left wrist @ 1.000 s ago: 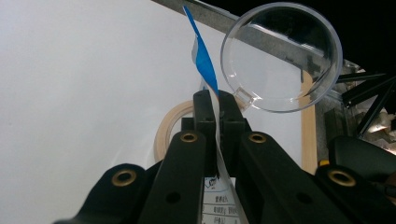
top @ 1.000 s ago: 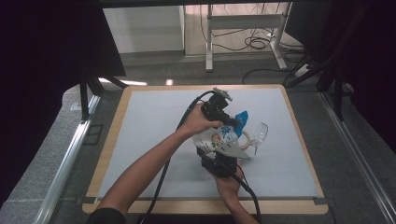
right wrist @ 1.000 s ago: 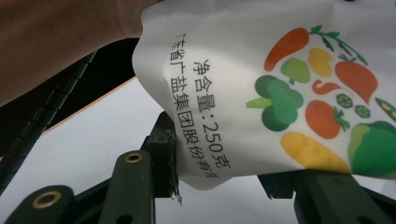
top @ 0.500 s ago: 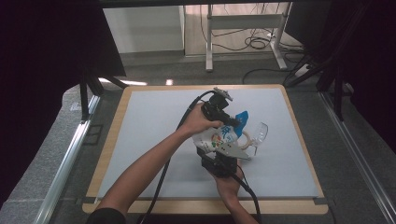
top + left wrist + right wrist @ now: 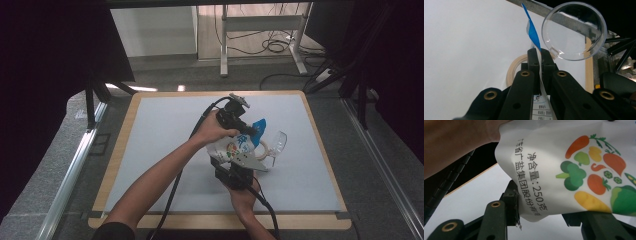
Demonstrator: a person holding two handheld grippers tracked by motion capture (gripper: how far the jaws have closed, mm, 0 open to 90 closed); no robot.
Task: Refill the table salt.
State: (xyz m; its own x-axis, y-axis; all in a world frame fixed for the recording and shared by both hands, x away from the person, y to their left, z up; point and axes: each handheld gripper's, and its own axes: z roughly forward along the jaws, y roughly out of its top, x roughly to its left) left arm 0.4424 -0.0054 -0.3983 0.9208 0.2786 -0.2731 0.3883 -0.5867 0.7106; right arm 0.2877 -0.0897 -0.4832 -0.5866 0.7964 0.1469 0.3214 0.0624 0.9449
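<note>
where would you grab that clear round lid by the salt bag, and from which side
Take the clear round lid by its thin rim, at the small tab facing the wooden ring. In the high view it stands tilted on edge on the mat, so its upper rim is free: come from above, one jaw on each face. Its far side from the salt bag looks least crowded.

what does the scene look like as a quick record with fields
held thing: white bag printed with vegetables, blue top edge
left gripper: shut on the bag's thin top edge
right gripper: jaws on either side of the bag's lower end, pressing it
clear cup: lying on its side just beyond the bag
tape ring: flat on the mat by the cup
surface: pale mat on a wood-edged table
</note>
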